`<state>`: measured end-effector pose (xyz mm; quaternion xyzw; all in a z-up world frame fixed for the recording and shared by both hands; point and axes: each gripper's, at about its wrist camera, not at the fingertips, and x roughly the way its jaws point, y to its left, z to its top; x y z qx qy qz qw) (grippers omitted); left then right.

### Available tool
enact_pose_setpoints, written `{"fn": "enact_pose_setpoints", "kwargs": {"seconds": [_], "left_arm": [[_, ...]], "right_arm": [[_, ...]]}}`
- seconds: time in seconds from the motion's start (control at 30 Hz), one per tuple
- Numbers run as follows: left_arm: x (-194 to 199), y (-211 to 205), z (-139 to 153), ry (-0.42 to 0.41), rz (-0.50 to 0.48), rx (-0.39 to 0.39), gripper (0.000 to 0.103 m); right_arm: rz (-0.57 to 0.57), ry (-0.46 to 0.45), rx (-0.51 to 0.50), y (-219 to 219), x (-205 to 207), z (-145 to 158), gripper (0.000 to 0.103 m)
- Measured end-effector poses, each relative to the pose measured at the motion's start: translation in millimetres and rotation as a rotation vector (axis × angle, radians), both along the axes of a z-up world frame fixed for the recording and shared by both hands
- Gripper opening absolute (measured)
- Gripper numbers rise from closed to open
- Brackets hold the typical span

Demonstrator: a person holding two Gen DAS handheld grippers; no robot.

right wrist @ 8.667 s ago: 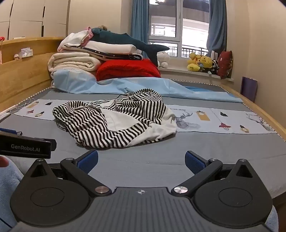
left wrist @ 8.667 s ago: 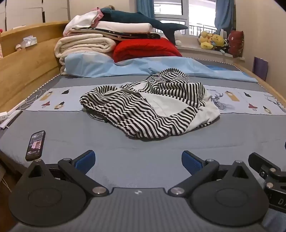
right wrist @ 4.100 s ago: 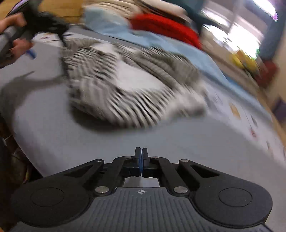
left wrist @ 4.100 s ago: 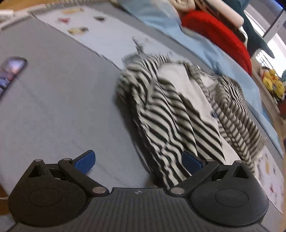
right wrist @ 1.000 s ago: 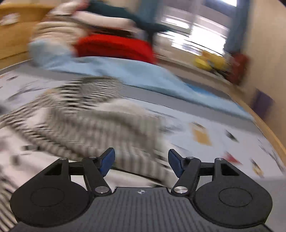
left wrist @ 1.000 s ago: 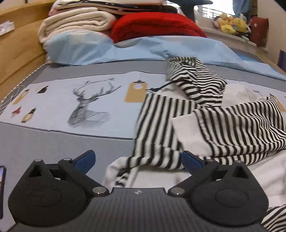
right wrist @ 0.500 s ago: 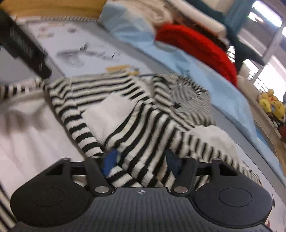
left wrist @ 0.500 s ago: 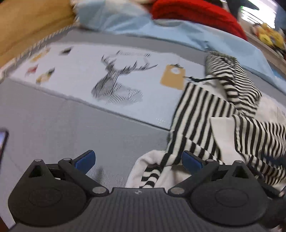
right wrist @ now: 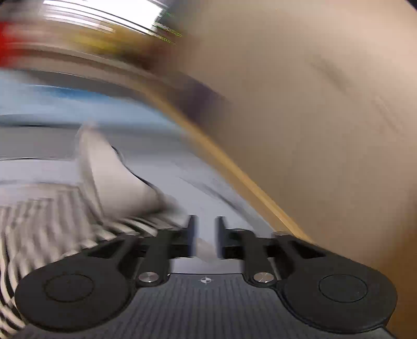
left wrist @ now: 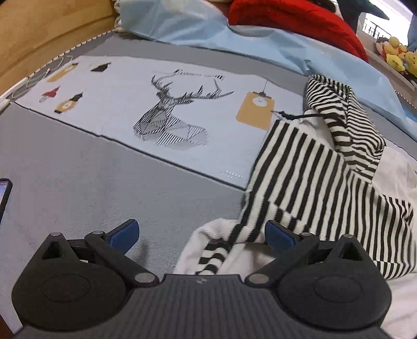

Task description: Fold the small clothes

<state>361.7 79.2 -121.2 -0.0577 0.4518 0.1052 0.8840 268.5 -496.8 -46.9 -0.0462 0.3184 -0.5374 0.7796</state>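
A black-and-white striped garment with white panels lies rumpled on the grey bed cover, at the right of the left wrist view. My left gripper is open, low over the garment's near white edge, which lies between its blue pads. The right wrist view is heavily blurred. There the garment shows at the lower left, with a white part rising ahead. My right gripper has its jaws narrowed to a small gap, with nothing clearly held.
A pale printed strip with a deer drawing crosses the bed. A light blue sheet and red pillow lie at the back. A phone is at the left edge. The wooden bed rail and wall are on the right.
The right gripper has swung fast to the right towards the bed rail and its jaws have narrowed. The left gripper has stayed open and tipped slightly lower over the garment's edge.
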Motion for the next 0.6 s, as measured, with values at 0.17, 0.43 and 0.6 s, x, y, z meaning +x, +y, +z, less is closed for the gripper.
{"fn": "enact_pose_setpoints", "kwargs": {"seconds": [0.17, 0.43, 0.6], "left_arm": [[-7, -37, 13, -0.089, -0.084, -0.010, 0.102], [11, -168, 23, -0.059, -0.409, -0.226, 0.102], [56, -246, -22, 0.157, -0.435, -0.259, 0.097]], "right_arm": [[-0.014, -0.240, 0.128, -10, -109, 0, 0.055], [0.299, -0.468, 0.528, 88, -153, -41, 0.067], [0.453, -0.351, 0.391, 112, -129, -46, 0.067]]}}
